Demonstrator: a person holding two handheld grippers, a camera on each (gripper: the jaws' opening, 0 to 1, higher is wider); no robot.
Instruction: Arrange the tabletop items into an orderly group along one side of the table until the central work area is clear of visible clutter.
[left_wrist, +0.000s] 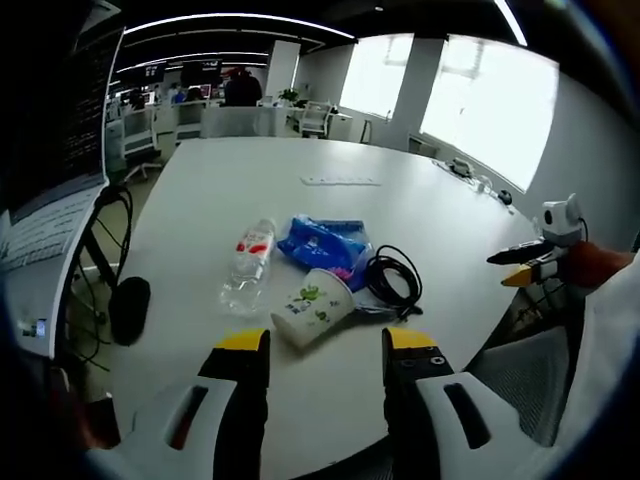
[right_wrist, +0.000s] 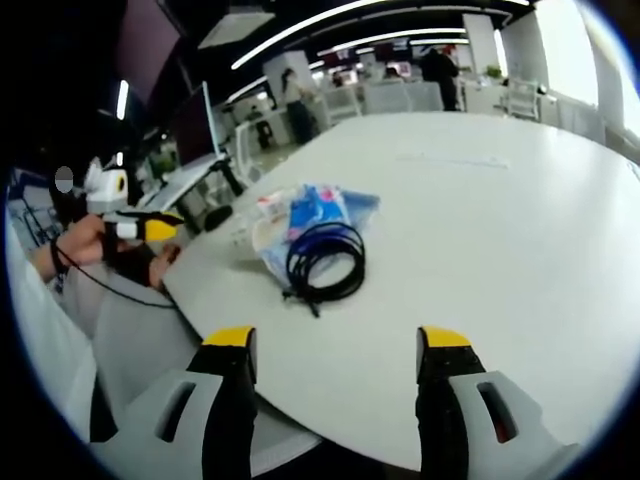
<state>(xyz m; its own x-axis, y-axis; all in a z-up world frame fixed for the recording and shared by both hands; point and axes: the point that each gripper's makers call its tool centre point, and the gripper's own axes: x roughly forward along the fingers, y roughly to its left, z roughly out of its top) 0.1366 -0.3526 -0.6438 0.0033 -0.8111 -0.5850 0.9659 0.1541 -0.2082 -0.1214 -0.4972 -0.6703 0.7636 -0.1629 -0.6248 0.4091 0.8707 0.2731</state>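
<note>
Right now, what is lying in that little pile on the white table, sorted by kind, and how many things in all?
Clear water bottle: 1
Paper cup, on its side: 1
Blue plastic packet: 1
Coiled black cable: 1
Total: 4

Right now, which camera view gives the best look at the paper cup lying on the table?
The left gripper view: the paper cup lies on its side, unobstructed, its printed side visible. In the right gripper view it cannot be made out among the clutter behind the black cable.
</note>
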